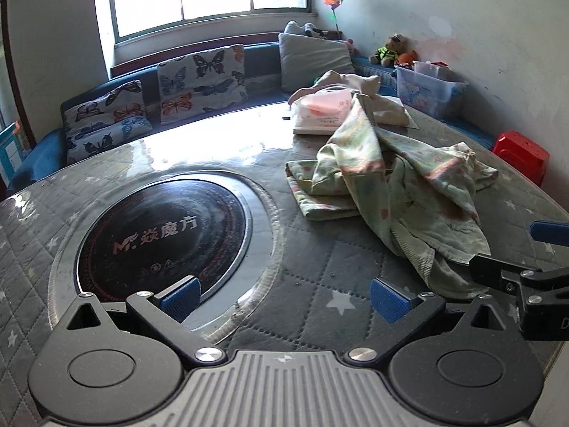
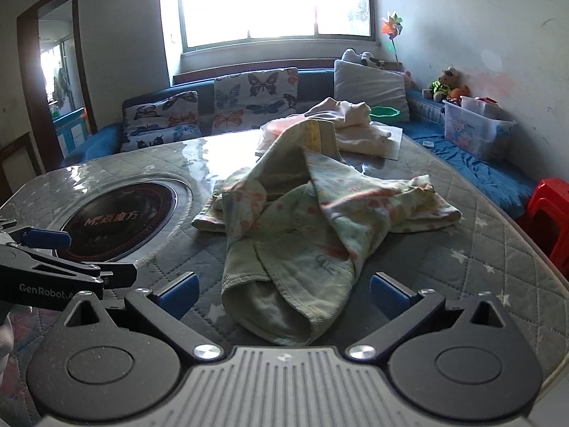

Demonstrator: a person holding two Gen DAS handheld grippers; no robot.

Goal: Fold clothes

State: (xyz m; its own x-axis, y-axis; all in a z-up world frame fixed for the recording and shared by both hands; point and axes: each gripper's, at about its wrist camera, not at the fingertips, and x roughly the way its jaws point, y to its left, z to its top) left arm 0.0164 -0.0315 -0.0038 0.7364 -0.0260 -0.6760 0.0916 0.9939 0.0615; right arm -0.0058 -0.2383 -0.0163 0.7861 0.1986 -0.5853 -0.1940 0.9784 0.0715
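Observation:
A crumpled light-green patterned garment [image 1: 409,192] [image 2: 302,220] lies in a heap on the quilted grey table [image 1: 320,270] [image 2: 498,249]. Its far left part rests on a flat folded piece of the same cloth [image 1: 320,199] [image 2: 208,220]. My right gripper [image 2: 284,295] stands open, and the garment's near hem lies between its blue pads [image 2: 179,295] without touching them. My left gripper [image 1: 284,299] is open over bare table, left of the garment, nothing between its fingers. Each gripper shows at the edge of the other's view: the right gripper [image 1: 515,252], the left gripper [image 2: 85,254].
A round black cooker plate [image 1: 160,235] [image 2: 117,220] is set into the table's left half. At the back lie a cream clothes pile [image 1: 359,89] [image 2: 352,121] and a pink tissue pack [image 1: 320,106]. A blue sofa with butterfly cushions [image 1: 202,82], a plastic box [image 2: 476,128] and a red stool [image 2: 551,213] surround the table.

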